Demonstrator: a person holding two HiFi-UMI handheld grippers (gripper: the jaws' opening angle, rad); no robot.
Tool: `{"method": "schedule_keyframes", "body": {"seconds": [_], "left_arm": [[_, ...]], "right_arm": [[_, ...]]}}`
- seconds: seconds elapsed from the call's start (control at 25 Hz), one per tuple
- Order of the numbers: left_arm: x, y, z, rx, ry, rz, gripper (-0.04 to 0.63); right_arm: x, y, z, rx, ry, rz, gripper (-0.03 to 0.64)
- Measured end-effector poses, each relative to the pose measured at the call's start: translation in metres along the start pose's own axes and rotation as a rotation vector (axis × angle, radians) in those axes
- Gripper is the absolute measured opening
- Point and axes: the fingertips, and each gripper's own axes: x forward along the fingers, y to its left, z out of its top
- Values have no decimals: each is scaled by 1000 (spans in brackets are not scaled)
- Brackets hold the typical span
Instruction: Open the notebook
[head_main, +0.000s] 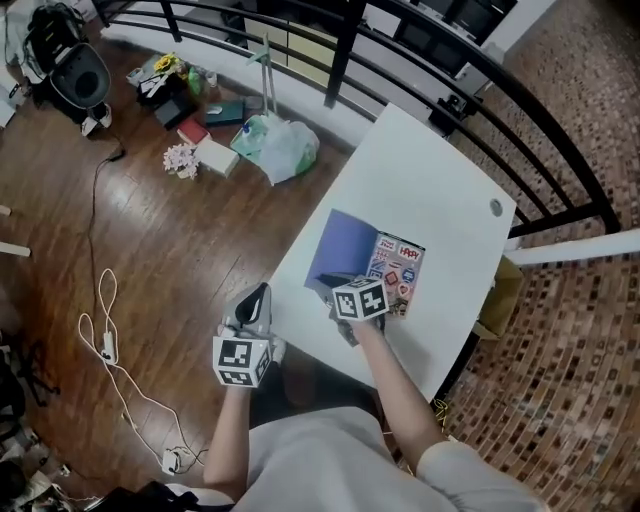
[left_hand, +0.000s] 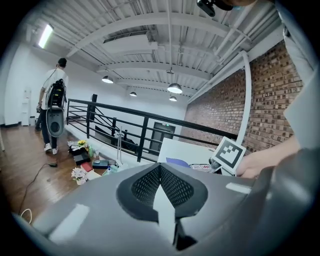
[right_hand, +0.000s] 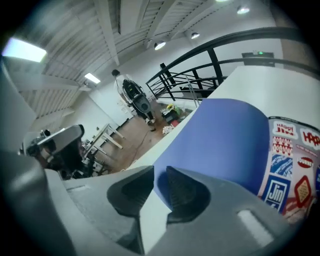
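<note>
The notebook lies on the white table (head_main: 420, 170). Its blue cover (head_main: 345, 250) is raised and curls over, and a page of colourful stickers (head_main: 398, 272) shows beside it. My right gripper (head_main: 338, 293) is at the notebook's near edge. In the right gripper view its jaws (right_hand: 160, 182) are shut on the corner of the blue cover (right_hand: 220, 140), with the sticker page (right_hand: 292, 165) to the right. My left gripper (head_main: 257, 297) hangs off the table's left side, above the floor. It is shut (left_hand: 160, 182) and holds nothing.
A black railing (head_main: 340, 50) runs behind the table. Bags, boxes and flowers (head_main: 275, 145) lie on the wooden floor, and a white cable (head_main: 105, 330) trails at the left. A cardboard box (head_main: 500, 300) sits beside the table's right edge. A person (left_hand: 52, 100) stands far off.
</note>
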Motion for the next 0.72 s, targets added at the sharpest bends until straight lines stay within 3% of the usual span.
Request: {"method": "schedule_keyframes", "body": {"seconds": [0.12,0.24,0.36,0.56,0.72], "left_arm": [[-12,2,2,9,-5,-8,17],[-24,1,6,34,-24,-48,17],[-41,-4,19,64,-54,-103,17],[-66,-24,47,102,-124,-219,17],[-80,-53,58,103,-162,-306,17]], "right_arm": [[9,-14,-10,-61,51,-128,17],[16,-24,-16,-186,79,-265,-8],[12,-14,-15,-215,46,-314,-8],[-50,50,4,-128,-237,-273,-8],[-132,106,-10,-57,-474,-258,-8]]}}
